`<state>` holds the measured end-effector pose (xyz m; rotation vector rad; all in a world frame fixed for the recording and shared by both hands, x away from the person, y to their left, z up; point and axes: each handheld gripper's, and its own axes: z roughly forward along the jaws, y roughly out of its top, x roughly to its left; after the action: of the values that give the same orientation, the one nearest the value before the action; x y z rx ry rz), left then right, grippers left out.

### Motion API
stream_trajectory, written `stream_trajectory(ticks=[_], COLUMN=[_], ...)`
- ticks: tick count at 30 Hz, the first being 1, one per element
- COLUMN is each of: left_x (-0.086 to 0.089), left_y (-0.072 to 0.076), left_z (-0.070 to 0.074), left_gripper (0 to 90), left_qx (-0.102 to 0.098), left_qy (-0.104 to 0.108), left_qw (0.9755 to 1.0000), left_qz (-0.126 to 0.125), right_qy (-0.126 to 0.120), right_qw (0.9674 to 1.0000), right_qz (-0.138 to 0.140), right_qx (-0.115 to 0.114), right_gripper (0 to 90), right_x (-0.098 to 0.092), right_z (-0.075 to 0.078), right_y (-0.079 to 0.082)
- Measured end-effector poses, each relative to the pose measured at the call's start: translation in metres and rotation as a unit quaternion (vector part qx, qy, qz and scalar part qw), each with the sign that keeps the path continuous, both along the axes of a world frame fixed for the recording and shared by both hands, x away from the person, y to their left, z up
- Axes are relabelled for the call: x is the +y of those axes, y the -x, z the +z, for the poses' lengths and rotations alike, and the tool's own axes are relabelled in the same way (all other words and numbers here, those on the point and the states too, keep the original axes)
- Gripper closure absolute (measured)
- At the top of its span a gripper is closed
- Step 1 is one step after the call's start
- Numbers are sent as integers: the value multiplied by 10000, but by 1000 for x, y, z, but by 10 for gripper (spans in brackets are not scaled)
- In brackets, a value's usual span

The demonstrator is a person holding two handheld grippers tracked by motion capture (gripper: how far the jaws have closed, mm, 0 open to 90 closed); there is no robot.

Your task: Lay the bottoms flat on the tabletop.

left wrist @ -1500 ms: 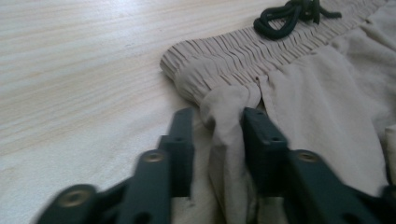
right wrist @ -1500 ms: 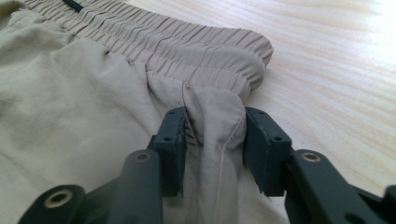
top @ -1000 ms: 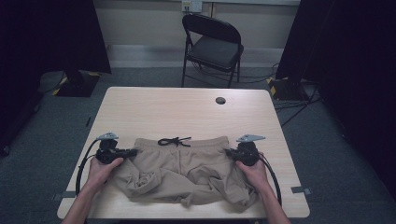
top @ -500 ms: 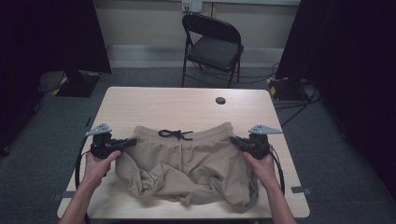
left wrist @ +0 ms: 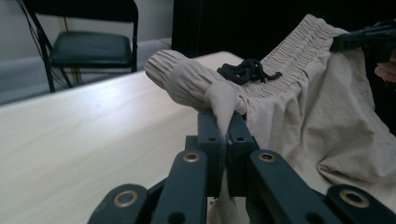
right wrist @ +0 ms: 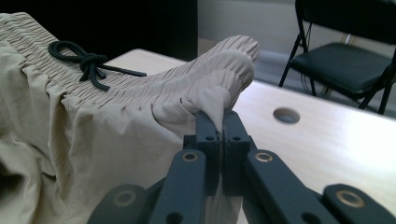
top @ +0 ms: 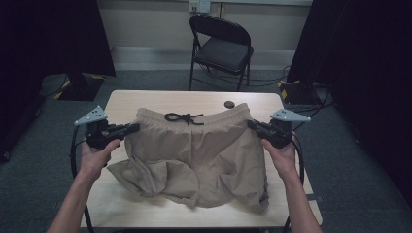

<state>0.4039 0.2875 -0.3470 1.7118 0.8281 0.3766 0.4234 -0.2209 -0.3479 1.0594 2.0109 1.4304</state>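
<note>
The left gripper (top: 130, 128) pinches one waistband corner of the beige fabric shorts (top: 194, 155), the right gripper (top: 253, 124) the other, both clamped on cloth. The shorts hang stretched over the pale wooden table (top: 145, 99), their black drawstring (top: 183, 118) knotted at centre. No legible writing.

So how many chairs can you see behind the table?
1: a black folding chair stands on the floor past the far edge of the table. The dark sides of the room could hide others.
</note>
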Motion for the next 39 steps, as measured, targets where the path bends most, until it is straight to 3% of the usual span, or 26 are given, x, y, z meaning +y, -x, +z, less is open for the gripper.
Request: stream_trajectory(ticks=[4,7,8,9,10,16,18,19,20,21,22,24,25,27,28,29,34,39], left_x=[1,2,2,3,4,5,6,7,7,7,7,9,9,9,8,7,3,-5], left_y=[-2,-8,-8,-11,-18,-53,-73,-89,-89,-98,-104,-112,-114,-114,-114,-112,-103,-81], left_z=[16,38,38,44,56,85,88,85,85,80,75,60,41,33,25,12,0,-6], left_gripper=[879,879,879,879,879,881,877,852,673,673,606,593,546,552,552,558,586,605], left_qx=[-183,-402,-402,-458,-542,-749,-793,-631,-631,-499,-351,-107,54,107,176,287,323,261], left_qy=[44,157,157,158,179,414,466,412,412,332,286,214,225,149,33,106,25,36], left_qw=[9998,9991,9991,9988,9984,9962,9948,9943,9943,9917,9917,9918,9932,9936,9937,9948,9971,9992], left_qz=[3,-9,-9,-6,30,174,430,756,756,1137,1202,1252,1141,1114,1110,967,691,292], right_qy=[-52,-99,-118,-118,-161,-191,-230,-163,-163,-73,-17,206,201,168,122,233,214,230], right_qw=[9999,9992,9989,9989,9984,9971,9966,9968,9968,9969,9966,9955,9947,9950,9958,9961,9973,9992], right_qz=[-10,-44,-51,-51,-59,-144,-212,-286,-286,-447,-619,-867,-997,-980,-911,-845,-666,-281], right_qx=[-164,-378,-441,-441,-544,-724,-757,-728,-728,-641,-551,-337,-144,-84,-32,37,215,181], right_gripper=[882,882,881,881,881,880,878,873,873,813,706,538,476,467,464,460,439,404], right_x=[1,0,0,0,-1,2,4,6,6,8,8,10,9,8,8,12,20,36], right_z=[16,40,46,46,59,94,103,106,106,108,106,99,89,82,74,60,38,22], right_y=[-2,-6,-8,-8,-13,-38,-54,-65,-65,-81,-90,-104,-112,-114,-114,-113,-109,-86])
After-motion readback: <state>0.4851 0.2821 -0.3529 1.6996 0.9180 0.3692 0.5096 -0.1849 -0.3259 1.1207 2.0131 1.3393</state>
